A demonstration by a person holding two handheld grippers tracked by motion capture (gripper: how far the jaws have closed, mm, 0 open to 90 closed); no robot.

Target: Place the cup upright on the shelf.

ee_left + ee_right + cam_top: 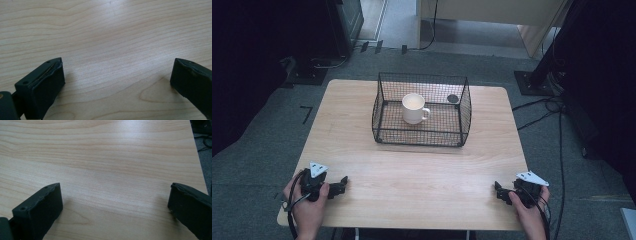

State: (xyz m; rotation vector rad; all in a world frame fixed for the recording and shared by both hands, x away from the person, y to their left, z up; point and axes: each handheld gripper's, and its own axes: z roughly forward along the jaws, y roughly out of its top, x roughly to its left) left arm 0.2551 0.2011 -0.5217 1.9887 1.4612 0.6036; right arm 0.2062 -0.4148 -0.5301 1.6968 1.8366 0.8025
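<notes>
A black wire basket [422, 131] stands on the far middle of the wooden table [412, 170]. Inside it sits a white mug [414, 108], upright, handle to the right, and a small dark round object [453, 98] lies in the basket's back right corner. My left gripper [343, 183] rests near the table's front left corner, held by a hand, its jaws pointing right. My right gripper [498, 189] rests near the front right corner, jaws pointing left. In the gripper views both the left gripper [117, 75] and the right gripper [115, 197] stand open over bare wood, nothing between the jaws.
The table's right edge [197, 157] runs close to the right gripper, with grey carpet beyond. Cables [542, 107] lie on the floor at the right. Dark stands and furniture [317, 65] surround the far side of the table.
</notes>
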